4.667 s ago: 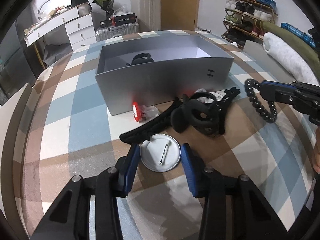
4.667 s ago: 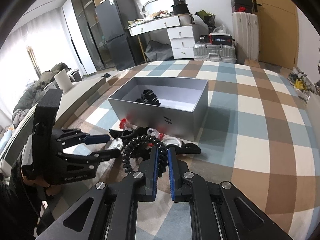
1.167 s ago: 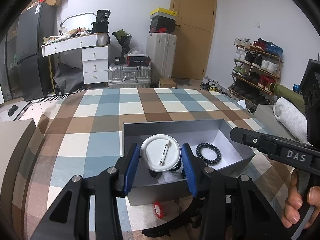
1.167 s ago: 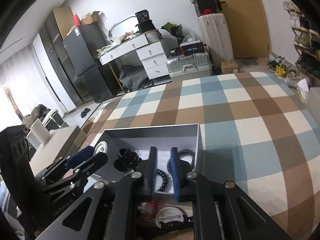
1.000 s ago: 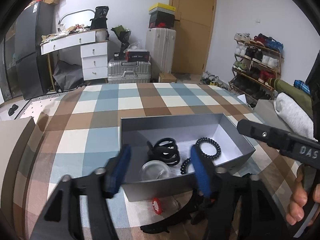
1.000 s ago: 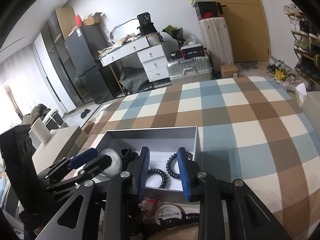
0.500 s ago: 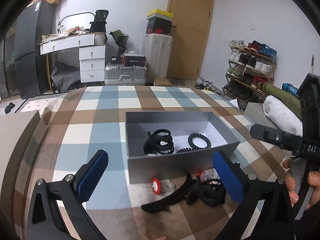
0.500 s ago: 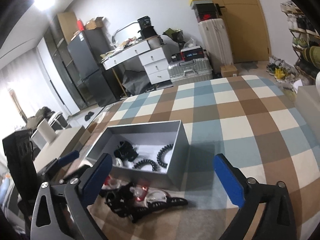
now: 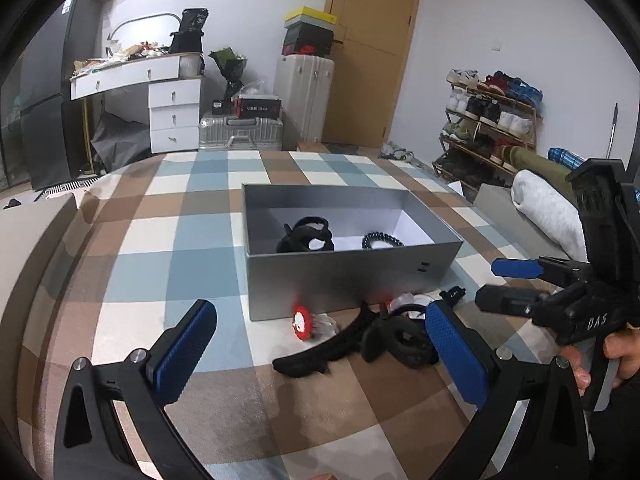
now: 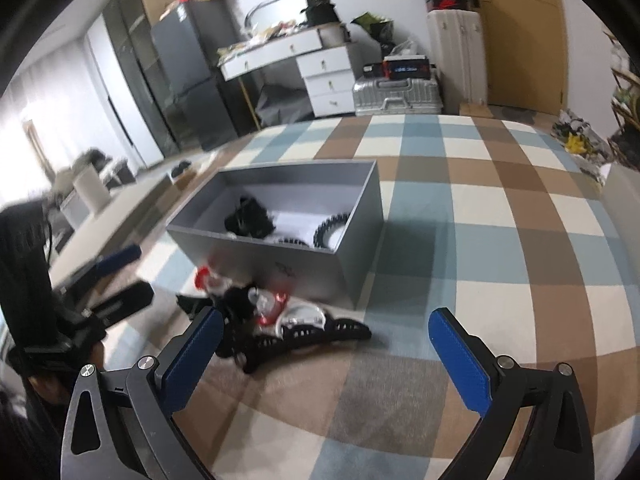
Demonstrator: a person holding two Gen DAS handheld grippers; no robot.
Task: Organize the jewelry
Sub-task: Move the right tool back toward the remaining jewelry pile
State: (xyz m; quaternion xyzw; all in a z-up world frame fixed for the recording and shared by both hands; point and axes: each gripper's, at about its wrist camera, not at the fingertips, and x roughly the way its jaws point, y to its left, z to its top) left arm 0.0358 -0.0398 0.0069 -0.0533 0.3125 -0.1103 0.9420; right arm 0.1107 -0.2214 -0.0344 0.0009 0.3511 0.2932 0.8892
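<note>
my left gripper (image 9: pixel 320 344) hangs above the checked cloth (image 9: pixel 152 264) with its blue pads spread as wide as they go and nothing between them. my right gripper (image 10: pixel 328 348) is the same, pads far apart and empty; in the left view it shows at the right edge (image 9: pixel 516 284), with the person's hand (image 9: pixel 616 356) on its handle.

just ahead of both sits the pile i have yet to clear: a long black hair clip (image 9: pixel 320 354) lying flat, a chunky black claw clip (image 9: pixel 400 338) touching its far end, a small red piece (image 9: pixel 300 322) with something clear beside it, all on the cloth just in front of the grey box (image 9: pixel 344 276). the right view is blurred there, but i can make out a round white badge (image 10: pixel 302 314) in the same heap.

inside the box i see a black claw clip (image 9: pixel 306 236) toward the left and a black beaded bracelet (image 9: pixel 382 239) to its right; the right view hints at a second beaded ring (image 10: pixel 292 241) near the front wall.

so i judge the job partly done: a few pieces are boxed, and at least four or five remain outside. neither hand carries anything, so the next pick is from that heap.
</note>
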